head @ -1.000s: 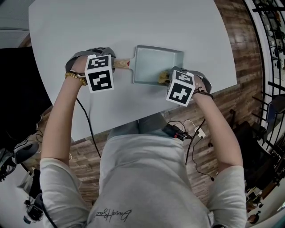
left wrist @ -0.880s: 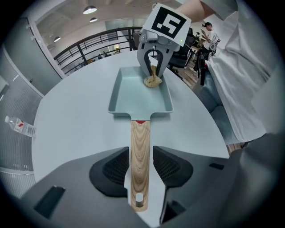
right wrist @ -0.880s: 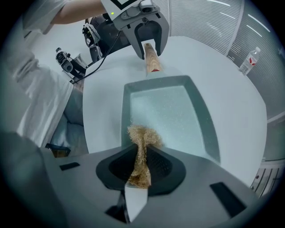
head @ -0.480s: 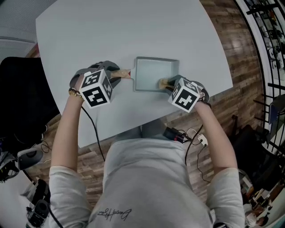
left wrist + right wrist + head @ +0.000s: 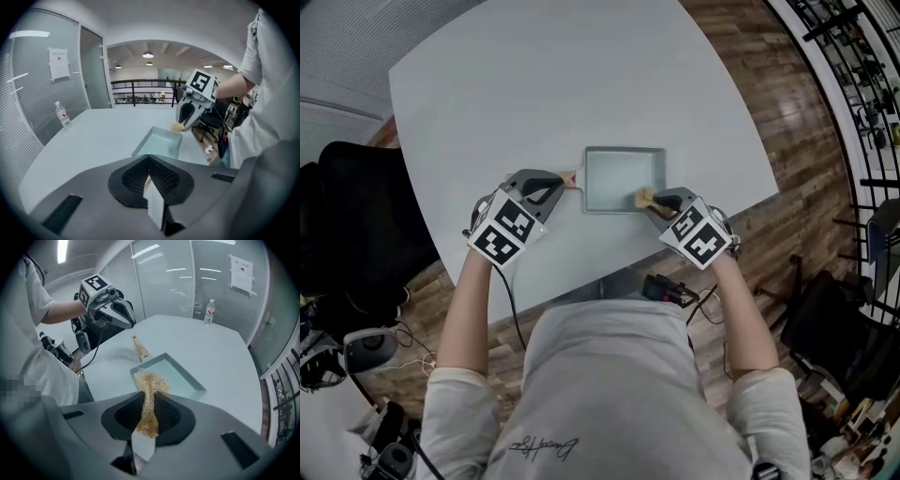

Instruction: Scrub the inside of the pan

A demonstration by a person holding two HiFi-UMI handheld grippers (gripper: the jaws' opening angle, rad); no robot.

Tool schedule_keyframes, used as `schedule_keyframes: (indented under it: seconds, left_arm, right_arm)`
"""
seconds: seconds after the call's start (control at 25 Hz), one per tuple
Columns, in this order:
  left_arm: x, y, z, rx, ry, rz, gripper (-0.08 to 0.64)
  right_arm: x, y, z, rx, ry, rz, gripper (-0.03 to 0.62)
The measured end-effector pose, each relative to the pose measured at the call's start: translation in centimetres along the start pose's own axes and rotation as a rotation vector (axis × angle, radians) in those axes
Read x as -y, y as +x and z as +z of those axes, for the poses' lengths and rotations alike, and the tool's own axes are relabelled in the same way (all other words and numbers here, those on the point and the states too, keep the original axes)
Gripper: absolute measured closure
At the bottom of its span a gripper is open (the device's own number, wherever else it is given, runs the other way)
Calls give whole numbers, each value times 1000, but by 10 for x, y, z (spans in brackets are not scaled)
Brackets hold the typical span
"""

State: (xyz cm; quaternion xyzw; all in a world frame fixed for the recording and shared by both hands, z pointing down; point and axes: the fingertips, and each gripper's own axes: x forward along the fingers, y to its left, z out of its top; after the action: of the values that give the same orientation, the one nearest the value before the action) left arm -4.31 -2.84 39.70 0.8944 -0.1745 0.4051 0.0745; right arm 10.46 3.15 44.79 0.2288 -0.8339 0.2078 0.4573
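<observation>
The square pan [image 5: 619, 173] is laid flat on the pale table [image 5: 534, 84] at the centre of the head view, its wooden handle [image 5: 569, 178] turned to the left, presumably so that each gripper is given its own side. The left gripper [image 5: 555, 186] is held just left of the handle's end, apart from it; its jaws have just been closing and are pressed together with nothing between them, so the pan is judged to be unsteadied. The right gripper [image 5: 658, 200] is clamped on a tan fibrous scrubber [image 5: 644, 197], a tuft being left protruding so that fibres, not jaws, meet the metal; the tuft is poised at the pan's lower right corner; contact cannot be told. In the right gripper view the pan is seen just beyond the jaws; in the left gripper view, well beyond them.
</observation>
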Motion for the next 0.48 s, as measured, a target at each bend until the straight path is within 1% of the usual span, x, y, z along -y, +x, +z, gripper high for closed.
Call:
schedule_keyframes:
  seconds: [0.08,0.24,0.36,0.48]
  left_arm:
    - [5,-3,3,54,-62,25,549]
    - [18,-17,14,135,-144,89,549]
    - [24,-21,23,194,-216,117,549]
    - [39,-20,33,233,-259,137,549]
  right_arm:
    - [-2,-5,4,47,14,-17,517]
    - [-5,-23,15,122,39,-62,517]
    - [-5,-37,22,198,61,-77,517]
    - [-8,-49,21,250,84,-86,517]
